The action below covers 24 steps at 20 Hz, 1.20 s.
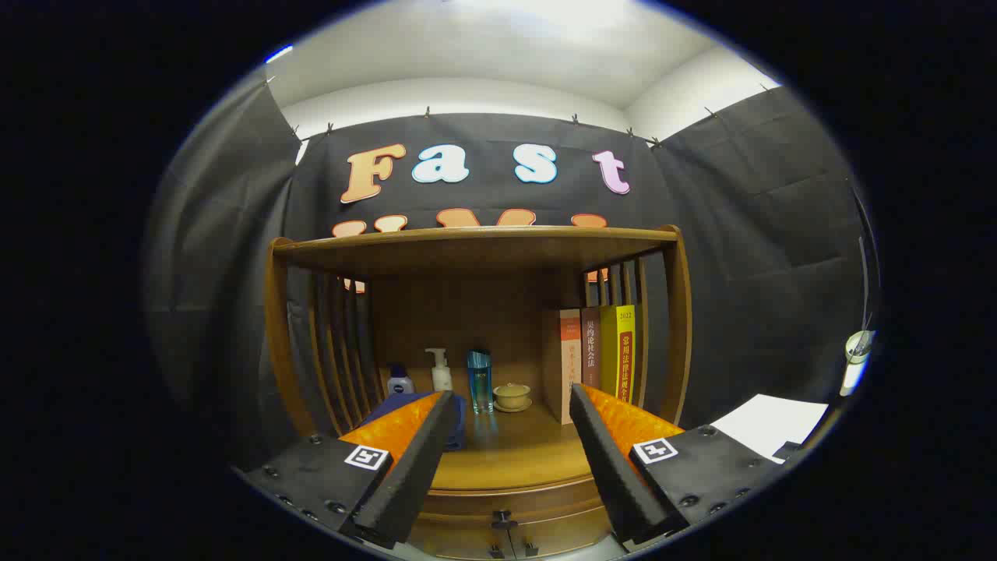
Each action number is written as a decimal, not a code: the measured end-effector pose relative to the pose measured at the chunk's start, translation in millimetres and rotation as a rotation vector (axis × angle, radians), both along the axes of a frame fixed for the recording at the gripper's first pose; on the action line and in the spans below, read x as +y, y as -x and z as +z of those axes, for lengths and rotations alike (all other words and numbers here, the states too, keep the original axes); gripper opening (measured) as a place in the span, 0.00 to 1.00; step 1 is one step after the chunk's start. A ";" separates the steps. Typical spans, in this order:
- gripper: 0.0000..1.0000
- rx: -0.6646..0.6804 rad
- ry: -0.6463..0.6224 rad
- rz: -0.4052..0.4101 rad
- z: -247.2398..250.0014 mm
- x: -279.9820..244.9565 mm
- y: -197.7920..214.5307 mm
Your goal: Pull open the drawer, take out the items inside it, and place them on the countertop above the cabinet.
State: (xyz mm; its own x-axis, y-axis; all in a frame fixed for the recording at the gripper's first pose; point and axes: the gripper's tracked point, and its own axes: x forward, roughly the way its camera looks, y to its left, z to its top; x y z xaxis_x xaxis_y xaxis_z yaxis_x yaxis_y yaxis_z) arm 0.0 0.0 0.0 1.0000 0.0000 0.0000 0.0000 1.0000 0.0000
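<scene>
My gripper (510, 421) gapes wide and empty; next I must lower onto the near drawer knob (504, 517).

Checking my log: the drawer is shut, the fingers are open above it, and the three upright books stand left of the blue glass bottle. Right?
Not quite: the gripper view shows the three upright books right of the blue glass bottle. The wooden drawer is shut, fingers open.

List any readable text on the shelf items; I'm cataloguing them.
"2022": top of the yellow book spine.
Chinese characters on the yellow book and red book spines: too blurred to quote.
Blue bottle label: too small.
Gripper, open and holding nothing: square markers, no words.
</scene>
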 end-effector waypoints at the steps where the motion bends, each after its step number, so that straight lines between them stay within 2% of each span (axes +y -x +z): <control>1: 0.98 0.000 0.001 0.001 0.2 0.7 -0.3; 16: 0.98 0.007 0.002 0.014 -15.9 3.6 0.7; 21: 0.98 0.031 0.019 0.022 -62.6 3.2 -7.1; 24: 0.98 0.069 0.050 0.012 -117.2 -3.6 -11.9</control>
State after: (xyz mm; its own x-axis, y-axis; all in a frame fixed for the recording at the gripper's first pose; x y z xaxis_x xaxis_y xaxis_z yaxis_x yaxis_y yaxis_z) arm 11.9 -3.6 -117.2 0.9975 0.0106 -0.0694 -0.0141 0.9987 -0.0498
